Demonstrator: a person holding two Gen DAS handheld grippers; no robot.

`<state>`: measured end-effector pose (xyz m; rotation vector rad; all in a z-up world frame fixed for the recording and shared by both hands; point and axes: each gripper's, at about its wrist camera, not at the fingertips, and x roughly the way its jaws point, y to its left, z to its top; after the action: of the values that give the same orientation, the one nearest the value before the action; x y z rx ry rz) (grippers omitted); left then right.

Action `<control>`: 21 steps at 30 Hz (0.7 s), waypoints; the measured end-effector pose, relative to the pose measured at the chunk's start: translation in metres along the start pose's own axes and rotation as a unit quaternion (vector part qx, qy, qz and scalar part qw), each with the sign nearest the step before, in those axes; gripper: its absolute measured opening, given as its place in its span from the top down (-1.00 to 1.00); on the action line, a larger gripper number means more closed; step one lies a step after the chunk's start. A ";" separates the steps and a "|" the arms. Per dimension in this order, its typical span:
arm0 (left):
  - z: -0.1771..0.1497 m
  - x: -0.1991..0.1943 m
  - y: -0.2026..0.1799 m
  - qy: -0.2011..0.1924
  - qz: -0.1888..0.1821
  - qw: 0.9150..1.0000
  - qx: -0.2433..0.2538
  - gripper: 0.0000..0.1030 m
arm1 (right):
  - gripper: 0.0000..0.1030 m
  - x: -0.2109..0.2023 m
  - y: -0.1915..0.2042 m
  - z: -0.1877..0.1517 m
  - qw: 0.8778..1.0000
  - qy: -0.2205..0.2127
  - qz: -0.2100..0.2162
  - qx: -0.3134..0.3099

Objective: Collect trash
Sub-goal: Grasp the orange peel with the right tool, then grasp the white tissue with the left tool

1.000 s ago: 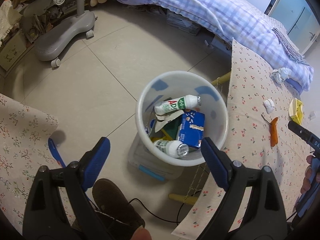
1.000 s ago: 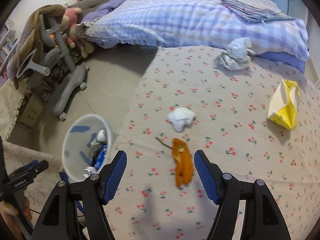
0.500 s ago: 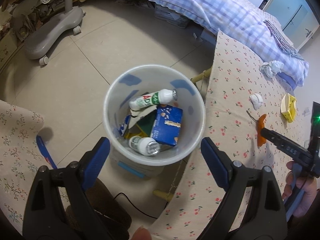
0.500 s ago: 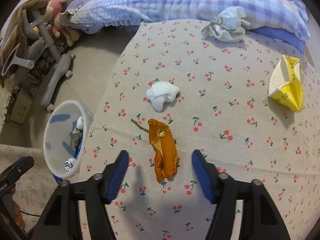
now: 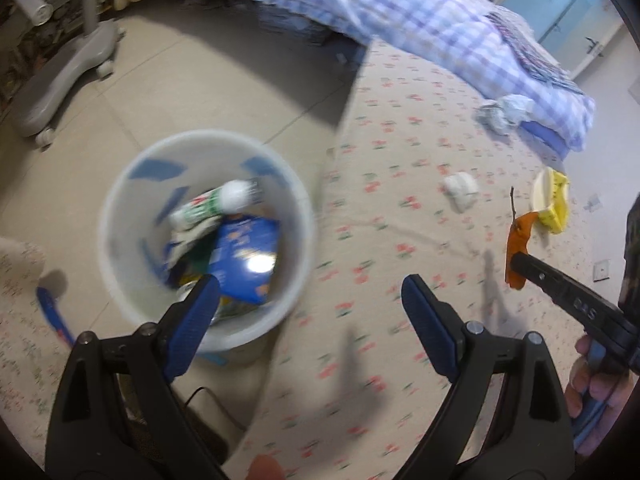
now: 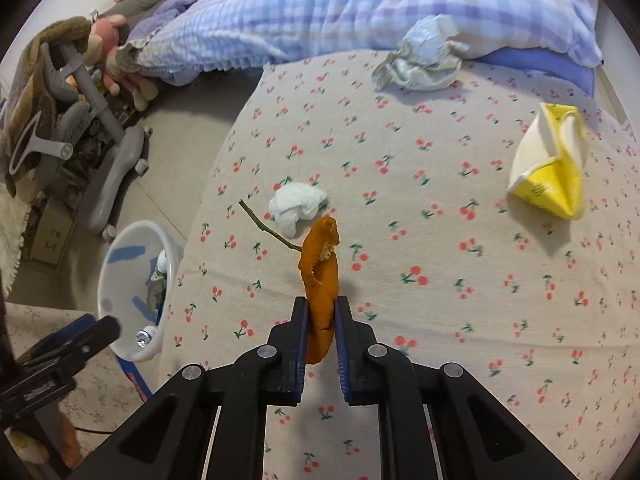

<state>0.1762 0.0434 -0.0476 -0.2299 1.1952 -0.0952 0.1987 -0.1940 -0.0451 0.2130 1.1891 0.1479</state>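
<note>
Right tongs [image 6: 321,322]: jaws clamped on the lower part of an orange peel [image 6: 320,276], which stands up between the blue pads and curls past their tips. A thin twig [image 6: 269,228] sticks out from the peel's upper left. From the left wrist view the same peel [image 5: 518,252] hangs off the table, pinched at the tip of the right tongs [image 5: 520,260].

Left tongs [image 5: 310,306]: jaws spread wide, nothing between them. The left pad overlaps the near rim of the bin; the right pad is over the cloth. View is motion-blurred.

White trash bin [image 5: 120,272]: on the floor, ahead and left of the left tongs, just beside the table edge. Holds a white and green bottle [image 5: 216,208], a blue carton [image 5: 244,256] and other packaging too blurred to name. In the right wrist view the bin [image 6: 120,280] sits well left of the right tongs.

Cherry-print tablecloth [image 6: 460,320]: under the right tongs.

White tissue wad [image 6: 296,206]: on the cloth, just ahead and left of the peel.

Yellow carton [image 6: 550,172]: flattened, far ahead to the right.

Crumpled paper [image 6: 420,56]: far ahead, by the checked bedding [image 6: 320,4].

Grey chair base [image 6: 116,172]: on the floor, ahead and far left.
</note>
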 end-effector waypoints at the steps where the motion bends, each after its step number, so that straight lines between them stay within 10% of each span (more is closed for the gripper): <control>1: 0.003 0.005 -0.007 -0.001 -0.008 1.000 0.001 -0.78 | 0.74 -0.006 -0.005 0.001 1.000 -0.004 0.004 0.003; 21: 0.027 0.068 -0.120 -0.081 -0.069 0.992 0.068 -0.07 | 0.74 -0.054 -0.129 -0.022 0.995 -0.028 -0.020 0.089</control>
<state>0.2320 -0.0833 -0.0724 -0.1977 1.0060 -0.2735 0.1588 -0.3296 -0.0357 0.3477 1.1506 0.0013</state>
